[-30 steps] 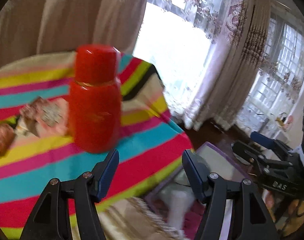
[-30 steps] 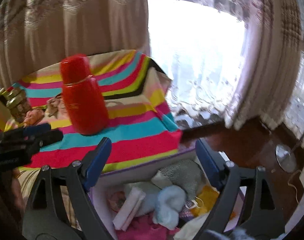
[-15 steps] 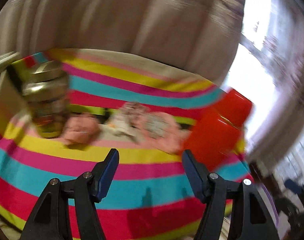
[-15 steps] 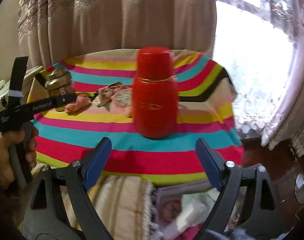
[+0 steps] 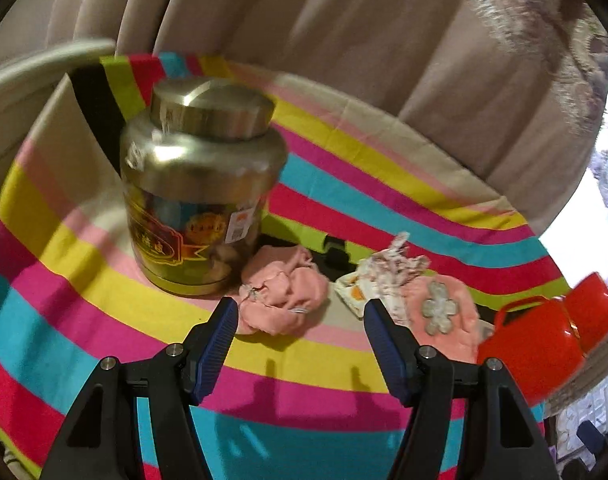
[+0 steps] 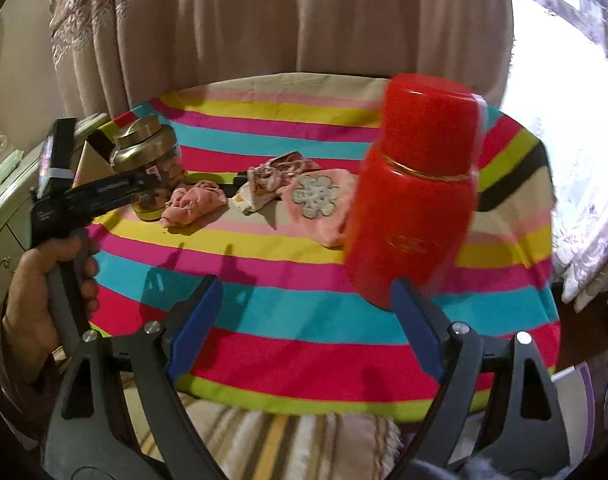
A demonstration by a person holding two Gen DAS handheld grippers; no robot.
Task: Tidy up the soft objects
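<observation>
Three soft pieces lie in a row on the striped tablecloth (image 5: 344, 360): a crumpled pink cloth (image 5: 284, 300), a floral patterned cloth (image 5: 388, 272) and a pink cloth with a pale flower patch (image 5: 448, 312). My left gripper (image 5: 300, 312) is open and empty, hovering just short of the crumpled pink cloth. The right wrist view shows the same crumpled pink cloth (image 6: 192, 204), floral cloth (image 6: 272, 176) and flower-patch cloth (image 6: 320, 200) farther off. My right gripper (image 6: 306, 292) stands open and empty over the table's near stripes. The left gripper (image 6: 140, 184), held by a hand (image 6: 44, 292), points at the cloths.
A gold-lidded jar (image 5: 200, 200) stands right behind the crumpled pink cloth. A tall red flask (image 6: 416, 200) stands close to my right gripper's right finger. Curtains (image 6: 304, 20) hang behind the table. A fringed beige cloth (image 6: 284, 440) lies below the table's near edge.
Both views swung left, away from the box of clothes on the floor and onto the table. The jar and cloths came in front of the left gripper. Both jaws kept their width.
</observation>
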